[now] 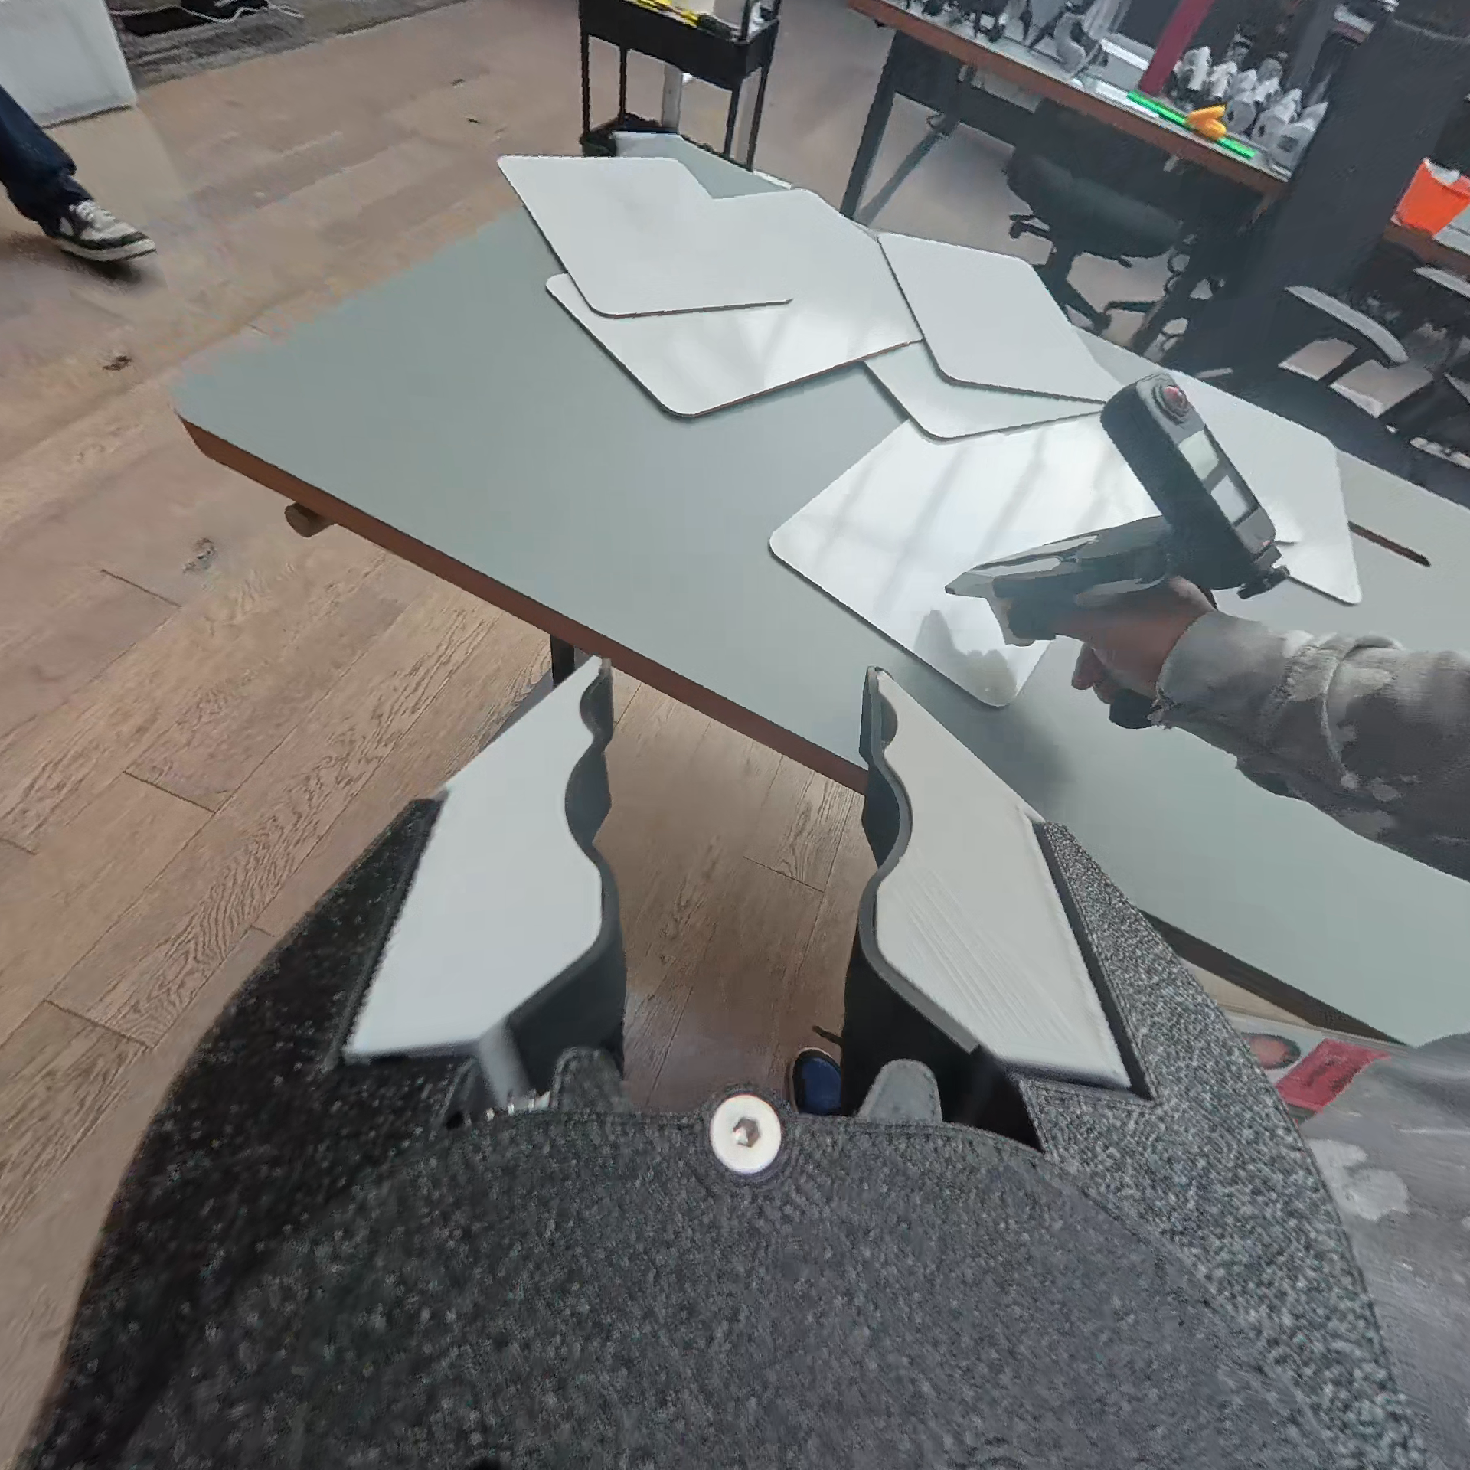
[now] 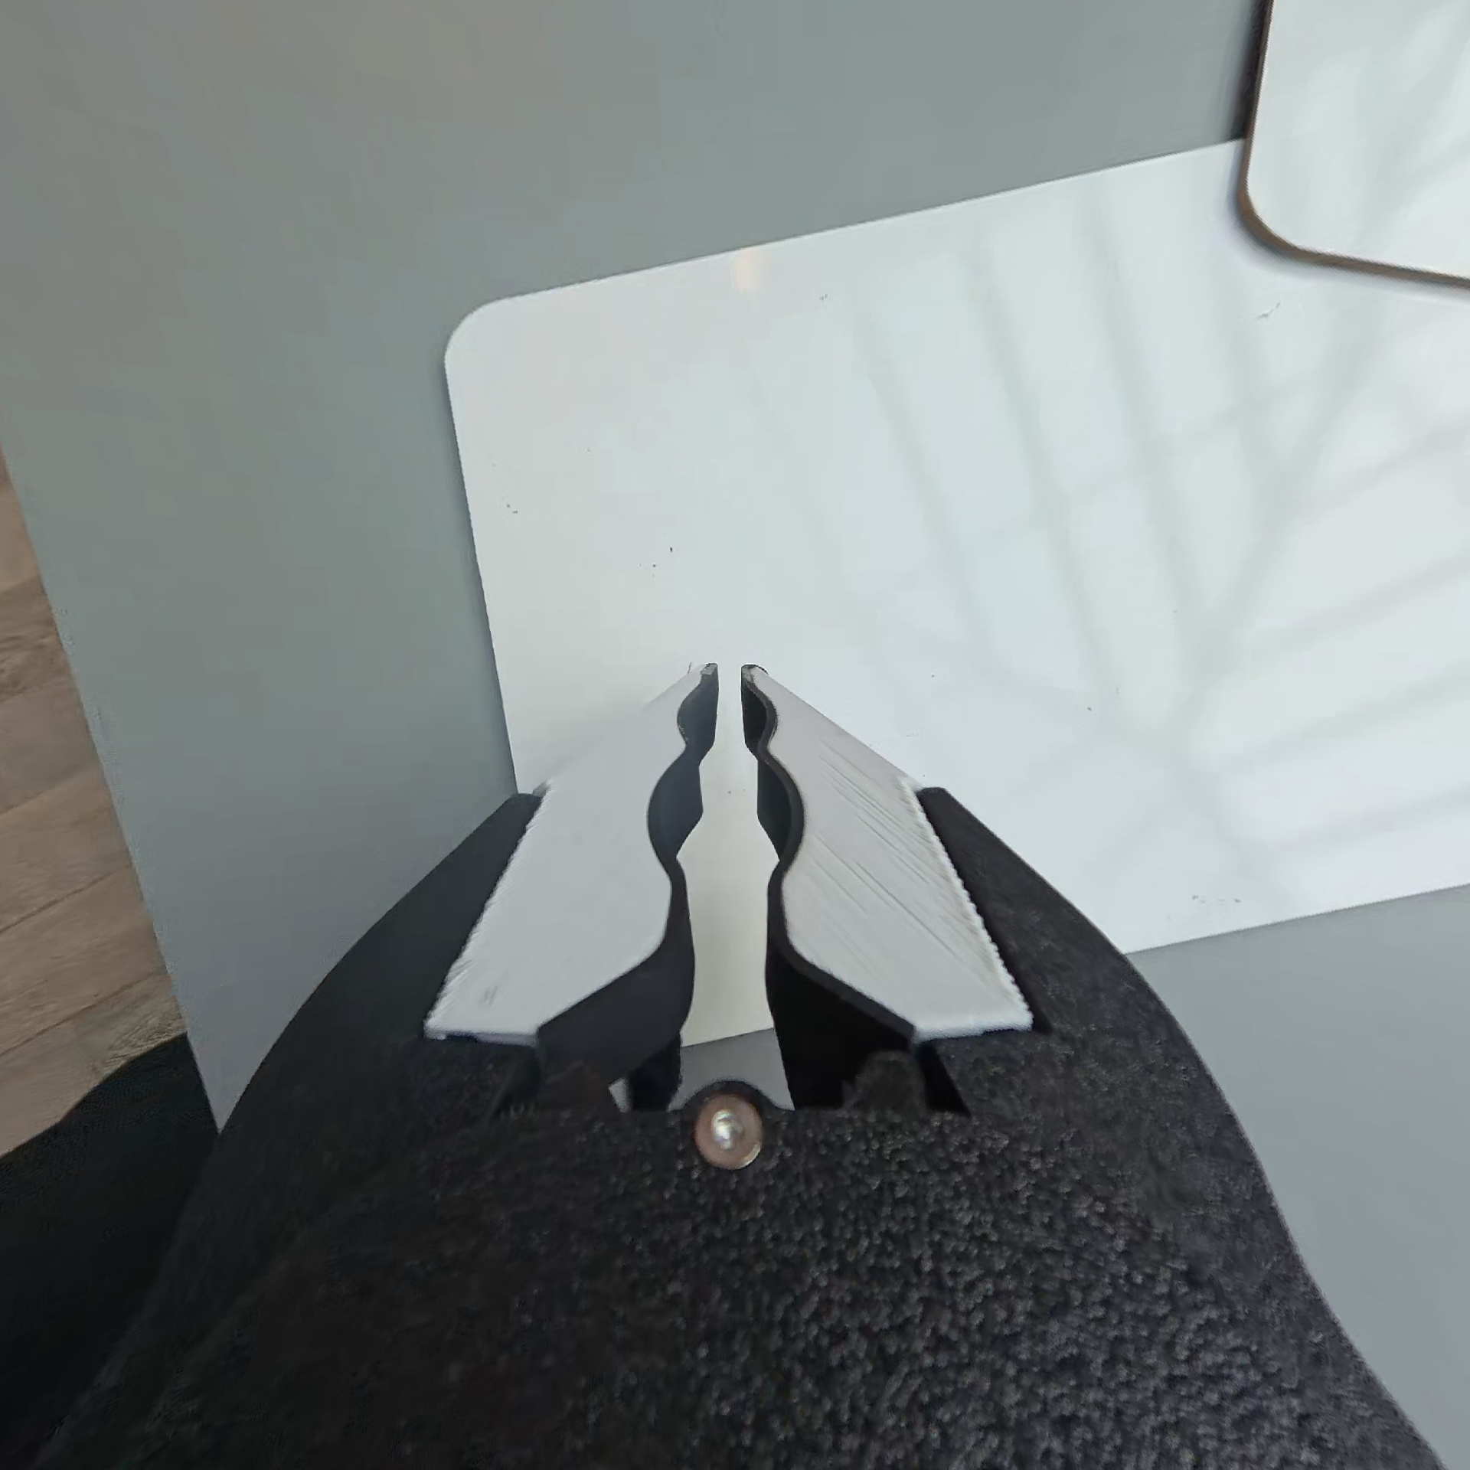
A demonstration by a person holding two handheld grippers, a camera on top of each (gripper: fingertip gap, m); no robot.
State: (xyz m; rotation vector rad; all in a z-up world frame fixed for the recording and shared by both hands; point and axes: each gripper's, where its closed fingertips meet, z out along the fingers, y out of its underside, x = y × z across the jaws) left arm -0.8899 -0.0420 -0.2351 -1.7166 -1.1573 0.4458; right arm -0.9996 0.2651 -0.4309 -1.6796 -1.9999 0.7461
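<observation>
We saw the left gripper (image 1: 736, 684), jaws spread, off the grey worktop (image 1: 493, 445). The right gripper (image 2: 729, 672), jaws nearly together on nothing, hovered over a white board (image 2: 875, 517) whose far edge was cut off; only the left view showed the other boards (image 1: 716, 270).

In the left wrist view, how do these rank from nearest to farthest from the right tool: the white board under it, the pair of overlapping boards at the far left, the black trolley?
1. White board, directly beneath the right tool.
2. Overlapping boards, farther up the table, left.
3. Black trolley, on the floor beyond the table's far end.
</observation>
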